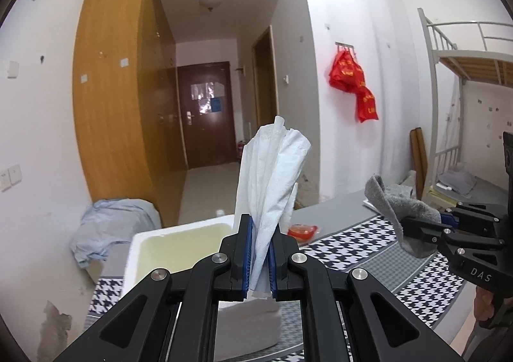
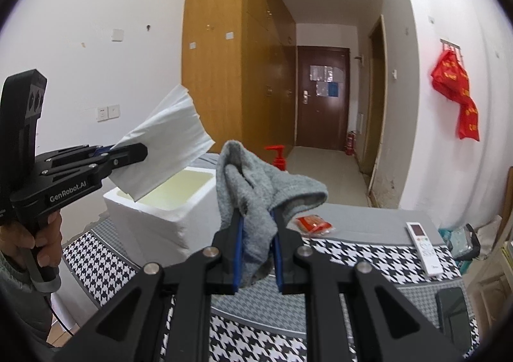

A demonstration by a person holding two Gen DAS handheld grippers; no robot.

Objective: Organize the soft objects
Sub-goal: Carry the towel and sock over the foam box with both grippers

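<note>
My left gripper [image 1: 259, 227] is shut on a white paper tissue [image 1: 272, 169] and holds it up in the air over the near edge of a white foam box [image 1: 154, 240]. The same gripper [image 2: 128, 153] and tissue [image 2: 166, 140] show at the left of the right wrist view, above the foam box [image 2: 154, 214]. My right gripper [image 2: 256, 217] is shut on a grey sock [image 2: 256, 182], held above the houndstooth-covered table [image 2: 352, 259]. In the left wrist view the right gripper [image 1: 416, 224] and sock [image 1: 394, 201] are at the right.
A red packet [image 2: 314, 223], a white remote control [image 2: 423, 246] and a dark phone [image 2: 455, 310] lie on the table. A red pump bottle [image 2: 278, 156] stands behind the sock. A white tissue pack [image 1: 247, 323] lies under my left gripper. A bunk bed [image 1: 465, 73] stands at right.
</note>
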